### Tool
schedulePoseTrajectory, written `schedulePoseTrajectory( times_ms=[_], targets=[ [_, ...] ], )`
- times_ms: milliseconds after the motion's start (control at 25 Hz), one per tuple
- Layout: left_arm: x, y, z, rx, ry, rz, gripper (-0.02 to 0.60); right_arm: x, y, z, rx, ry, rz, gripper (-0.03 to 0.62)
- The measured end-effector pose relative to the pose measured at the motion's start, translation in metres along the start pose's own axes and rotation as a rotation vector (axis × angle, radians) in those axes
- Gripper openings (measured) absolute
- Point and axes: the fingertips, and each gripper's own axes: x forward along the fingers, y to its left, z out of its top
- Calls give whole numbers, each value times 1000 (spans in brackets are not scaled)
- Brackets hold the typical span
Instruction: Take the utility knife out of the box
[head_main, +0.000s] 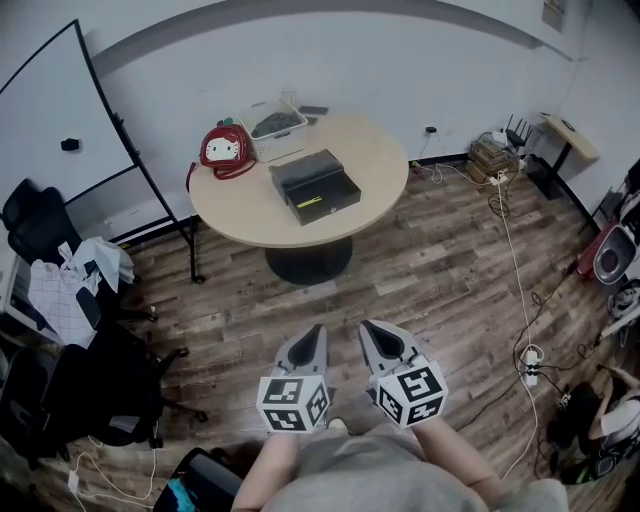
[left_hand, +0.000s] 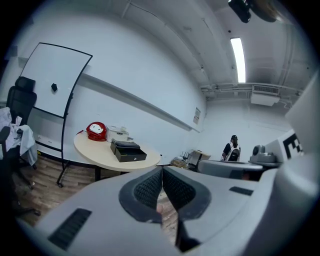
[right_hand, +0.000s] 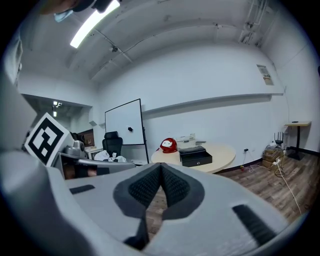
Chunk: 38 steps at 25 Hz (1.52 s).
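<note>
An open black box (head_main: 315, 187) sits on the round beige table (head_main: 380, 195) across the room, its lid tipped back. A yellow strip (head_main: 310, 203) lies inside it; I cannot tell if this is the utility knife. The box also shows in the left gripper view (left_hand: 127, 151) and the right gripper view (right_hand: 196, 157). Both grippers hang low near the person's body, far from the table. My left gripper (head_main: 313, 334) is shut with nothing in it, as is my right gripper (head_main: 373, 332). In their own views the left gripper (left_hand: 162, 175) and right gripper (right_hand: 161, 172) have pads touching.
A red bag (head_main: 226, 151) and a clear bin (head_main: 272, 126) stand at the table's back. A whiteboard (head_main: 60, 110) and black chairs (head_main: 110, 390) are at the left. Cables and a power strip (head_main: 528, 362) lie on the wood floor at the right.
</note>
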Motion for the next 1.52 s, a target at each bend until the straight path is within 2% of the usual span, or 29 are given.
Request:
schedulePoseTrajectory(
  times_ms=[480, 760, 1040, 1280, 1520],
  targets=[
    [5, 25, 2, -24, 9, 37, 5, 25, 24, 6, -26, -4, 78, 0],
    [29, 48, 12, -47, 0, 74, 5, 59, 13, 18, -25, -21, 118, 2],
    [83, 74, 29, -54, -8, 112, 5, 110, -18, 32, -43, -32, 163, 2],
    [136, 91, 49, -71, -2, 156, 3, 160, -66, 49, -56, -16, 189, 1],
    [187, 105, 78, -72, -20, 211, 3, 210, -111, 66, -81, 24, 265, 0]
  ],
)
